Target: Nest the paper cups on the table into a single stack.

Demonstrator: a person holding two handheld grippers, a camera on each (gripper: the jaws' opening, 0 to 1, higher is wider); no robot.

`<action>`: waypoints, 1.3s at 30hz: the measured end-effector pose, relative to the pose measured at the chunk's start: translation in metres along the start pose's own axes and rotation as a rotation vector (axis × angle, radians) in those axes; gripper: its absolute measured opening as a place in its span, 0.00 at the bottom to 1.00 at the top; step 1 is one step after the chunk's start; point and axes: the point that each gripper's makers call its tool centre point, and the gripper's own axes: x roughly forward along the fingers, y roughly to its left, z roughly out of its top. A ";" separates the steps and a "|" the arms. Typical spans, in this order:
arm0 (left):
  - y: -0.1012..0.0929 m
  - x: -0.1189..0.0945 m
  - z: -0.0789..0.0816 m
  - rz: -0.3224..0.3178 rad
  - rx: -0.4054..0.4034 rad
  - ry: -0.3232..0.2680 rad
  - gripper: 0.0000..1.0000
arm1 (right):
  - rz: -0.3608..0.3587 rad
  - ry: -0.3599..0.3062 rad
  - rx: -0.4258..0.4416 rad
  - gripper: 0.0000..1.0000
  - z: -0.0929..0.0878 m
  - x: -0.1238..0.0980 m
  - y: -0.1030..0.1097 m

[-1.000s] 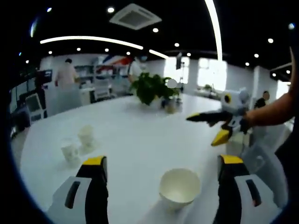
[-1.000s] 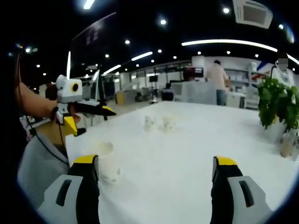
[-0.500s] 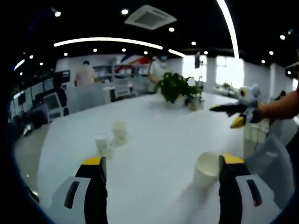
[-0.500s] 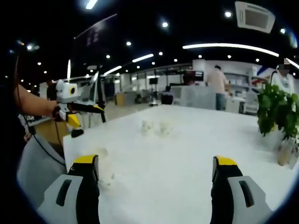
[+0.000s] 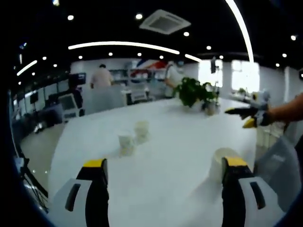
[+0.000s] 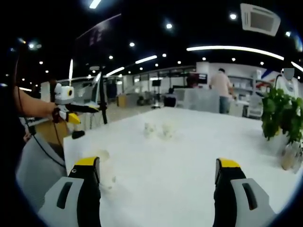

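Cups are all loose at this point, so I'd say the stacking hasn't really started. On the white table (image 5: 170, 127) there are three paper cups that I can make out: a pair standing close together farther out, the nearer cup of the pair (image 5: 126, 143) and the farther cup of the pair (image 5: 141, 131), plus a wider cup (image 5: 221, 163) sitting just beside the right jaw of the left gripper (image 5: 163, 165). Nothing is nested in anything as far as I can tell, though the pair is small and a bit blurry.

Left gripper has its jaws spread wide with nothing between them, hanging over the near edge of the table. Right gripper (image 6: 157, 165) is the same deal, jaws wide apart and empty, with the wider cup (image 6: 103, 168) next to its left jaw. In the right gripper view the pair shows as pale blobs mid-table.

Potted plant (image 5: 191, 91) sits at the far side, people stand in the background.

So everything's left to do: pick up one cup, drop it into another, repeat.
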 end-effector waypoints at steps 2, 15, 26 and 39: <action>0.001 -0.001 -0.001 0.004 0.005 0.003 0.99 | 0.000 0.000 -0.002 1.00 0.000 0.000 0.000; 0.005 -0.003 -0.007 0.015 0.001 0.014 0.99 | -0.006 -0.003 -0.003 1.00 -0.001 0.004 -0.005; 0.000 0.002 -0.008 -0.004 0.009 0.026 0.99 | 0.019 0.005 -0.017 1.00 -0.002 0.026 -0.012; 0.007 0.004 -0.007 0.005 0.001 0.042 0.99 | 0.034 -0.016 -0.007 1.00 0.011 0.066 -0.034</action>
